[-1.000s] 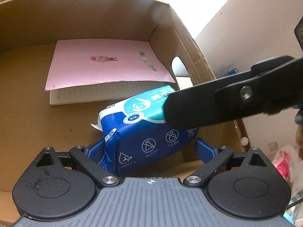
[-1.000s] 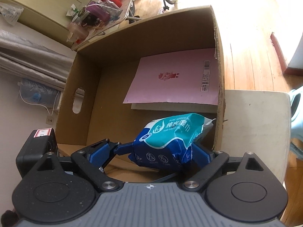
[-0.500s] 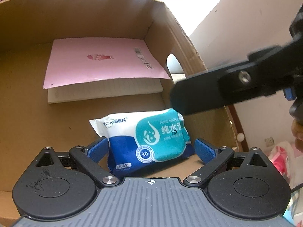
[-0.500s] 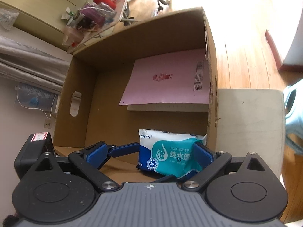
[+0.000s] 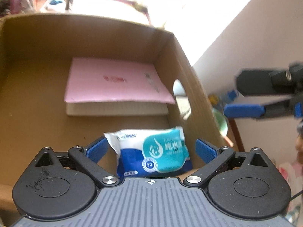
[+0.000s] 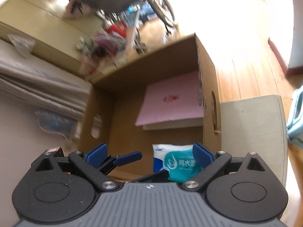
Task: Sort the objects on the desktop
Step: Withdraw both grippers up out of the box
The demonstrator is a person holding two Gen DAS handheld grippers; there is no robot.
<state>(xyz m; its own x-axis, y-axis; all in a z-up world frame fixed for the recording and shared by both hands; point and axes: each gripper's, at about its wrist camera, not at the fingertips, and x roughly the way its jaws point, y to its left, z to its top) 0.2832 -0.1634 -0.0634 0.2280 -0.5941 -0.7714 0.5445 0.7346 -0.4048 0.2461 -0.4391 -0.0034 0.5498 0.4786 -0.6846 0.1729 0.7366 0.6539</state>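
A blue and teal pack of wet wipes (image 5: 151,151) lies flat on the floor of a cardboard box (image 5: 34,98), near its right wall. It also shows in the right wrist view (image 6: 176,162). My left gripper (image 5: 151,148) is open above the pack and holds nothing. My right gripper (image 6: 149,153) is open and empty, raised above the box's near edge; it shows at the right of the left wrist view (image 5: 244,100). A pink booklet (image 5: 113,83) lies on a cream notebook (image 5: 117,109) at the back of the box.
The box (image 6: 208,87) has a hand hole (image 5: 180,90) in its right wall. A white tabletop (image 6: 251,132) lies right of the box. A cluttered desk (image 6: 106,43) and wooden floor (image 6: 246,56) are behind it. The pale wall (image 5: 246,47) is close on the right.
The wipes pack was let go and now lies flat on the box floor. Both grippers have lifted and drawn back; the right one has moved out over the box's right wall.
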